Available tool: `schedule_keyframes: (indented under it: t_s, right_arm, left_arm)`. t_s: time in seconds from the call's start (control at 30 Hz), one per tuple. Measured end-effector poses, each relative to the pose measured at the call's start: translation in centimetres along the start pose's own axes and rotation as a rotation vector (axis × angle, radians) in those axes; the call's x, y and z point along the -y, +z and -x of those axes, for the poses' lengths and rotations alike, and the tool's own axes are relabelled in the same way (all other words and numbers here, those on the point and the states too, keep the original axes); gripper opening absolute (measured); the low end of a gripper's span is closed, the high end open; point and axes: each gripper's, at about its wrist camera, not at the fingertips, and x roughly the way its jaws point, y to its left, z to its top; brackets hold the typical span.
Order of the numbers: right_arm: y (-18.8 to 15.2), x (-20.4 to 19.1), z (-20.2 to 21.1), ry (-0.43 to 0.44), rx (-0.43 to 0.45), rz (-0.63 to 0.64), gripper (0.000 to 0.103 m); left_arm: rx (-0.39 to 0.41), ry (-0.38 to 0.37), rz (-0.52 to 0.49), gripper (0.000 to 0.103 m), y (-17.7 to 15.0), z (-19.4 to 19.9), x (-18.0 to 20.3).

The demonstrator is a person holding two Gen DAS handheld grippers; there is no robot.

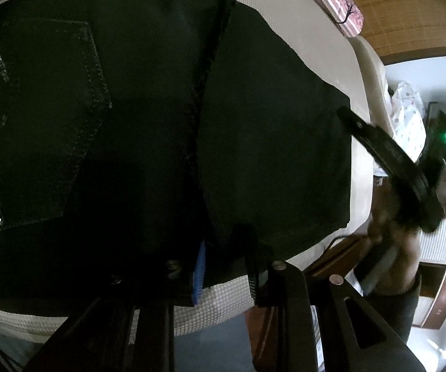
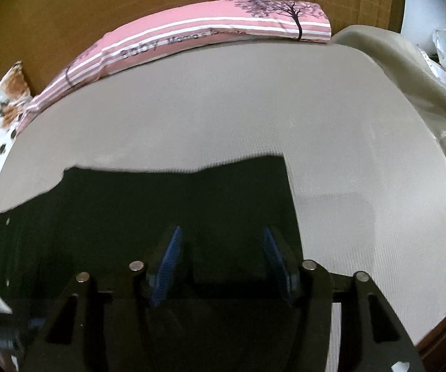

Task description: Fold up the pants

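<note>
Left wrist: close above the black pants (image 1: pixel 161 124), facing across the bed (image 1: pixel 300 15). Right wrist: low, facing the pink pillow (image 2: pixel 192 40) at 12 o'clock. Shared: pants, bed, pillow.

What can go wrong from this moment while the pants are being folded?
The pants lie close to the near edge of the bed, so a pull might drag them off. The right gripper is open above dark cloth and may catch only one layer. The left gripper's grip is hard to see.
</note>
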Motion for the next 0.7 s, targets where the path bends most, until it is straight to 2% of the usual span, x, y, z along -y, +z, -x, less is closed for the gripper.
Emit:
schedule_keyframes:
  t_s: [0.1,0.13,0.27,0.37,0.47,0.53,0.63,0.7]
  right_arm:
    - [1.3,0.6,-2.5,-0.044,-0.044,-0.004,0.046]
    - [1.4,0.6,-2.8,-0.04,-0.046,-0.01,0.049]
    - [1.5,-0.2,-2.5,-0.077,-0.044,0.017,0.049]
    - [1.2,-0.8,-2.1,-0.038,-0.059,0.001,0.049]
    - [0.9,-2.8,-1.8,0.004,-0.064,0.02,0.049]
    - [0.7,-5.2,-1.9,0.028,-0.069,0.061,0.049]
    - [0.5,-8.8,-2.4,0.065,-0.067,0.111,0.049]
    - [0.5,-11.1,-2.7,0.085,-0.061,0.141,0.049]
  left_arm:
    - [-0.003,-0.005,-0.005,0.024,0.1,-0.1,0.1]
    - [-0.005,-0.009,-0.004,0.024,0.2,-0.1,0.0]
    - [-0.001,-0.05,0.01,0.025,0.2,0.3,-0.6]
    - [0.022,-0.076,0.008,0.026,0.1,1.3,-0.8]
    - [0.082,-0.109,-0.008,0.031,0.0,3.3,-1.1]
    - [0.152,-0.113,-0.026,0.034,-0.2,5.5,-1.6]
    - [0.254,-0.088,-0.035,0.04,-0.6,8.8,-2.9]
    - [0.354,-0.028,-0.048,0.043,-1.0,11.5,-4.0]
